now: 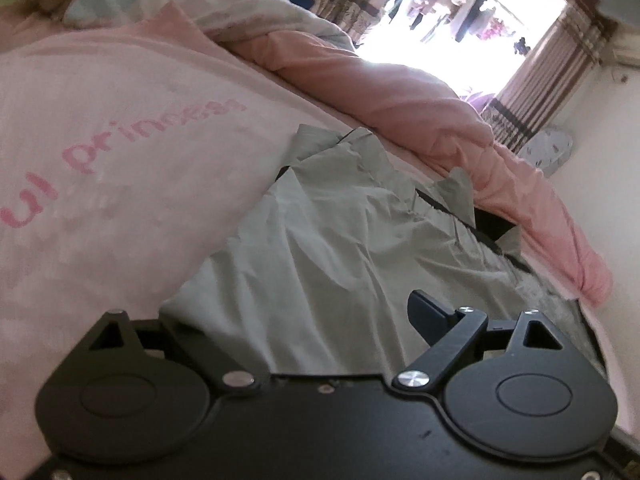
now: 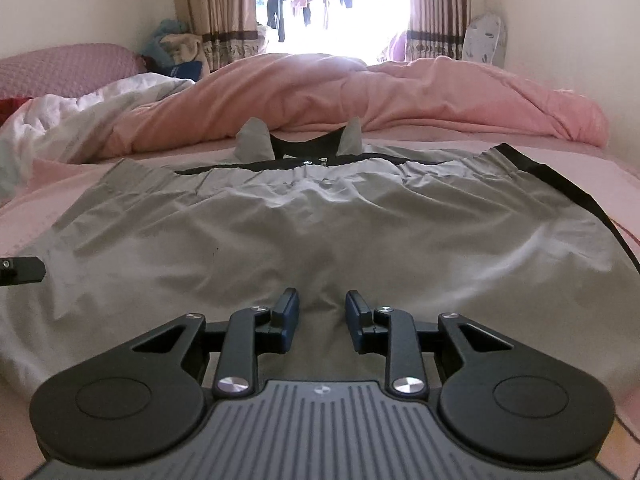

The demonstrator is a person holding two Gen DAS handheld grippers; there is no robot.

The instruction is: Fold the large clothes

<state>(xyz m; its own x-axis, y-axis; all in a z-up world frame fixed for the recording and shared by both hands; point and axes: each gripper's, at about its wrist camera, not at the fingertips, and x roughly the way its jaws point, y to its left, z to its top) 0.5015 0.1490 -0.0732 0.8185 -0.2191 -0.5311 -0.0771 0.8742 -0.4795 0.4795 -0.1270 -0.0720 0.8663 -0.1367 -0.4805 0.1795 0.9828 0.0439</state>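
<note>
A large grey garment [image 2: 320,232] with black trim lies spread on the pink bed sheet [image 2: 600,176]. My right gripper [image 2: 322,316] is open, its fingers low over the garment's near edge, with grey cloth lying between them. In the left wrist view the same grey garment [image 1: 340,248] fills the middle. My left gripper [image 1: 292,320] is at the garment's edge; its right finger [image 1: 428,316] shows, and its left finger is hidden under the grey cloth. The left gripper's tip also shows in the right wrist view [image 2: 24,270] at the far left.
A bunched pink quilt [image 2: 360,92] lies across the bed beyond the garment. A white duvet [image 2: 72,120] is at the left. A pink sheet with "princess" lettering [image 1: 120,140] fills the left wrist view's left. Curtains [image 2: 436,12] frame a bright window behind.
</note>
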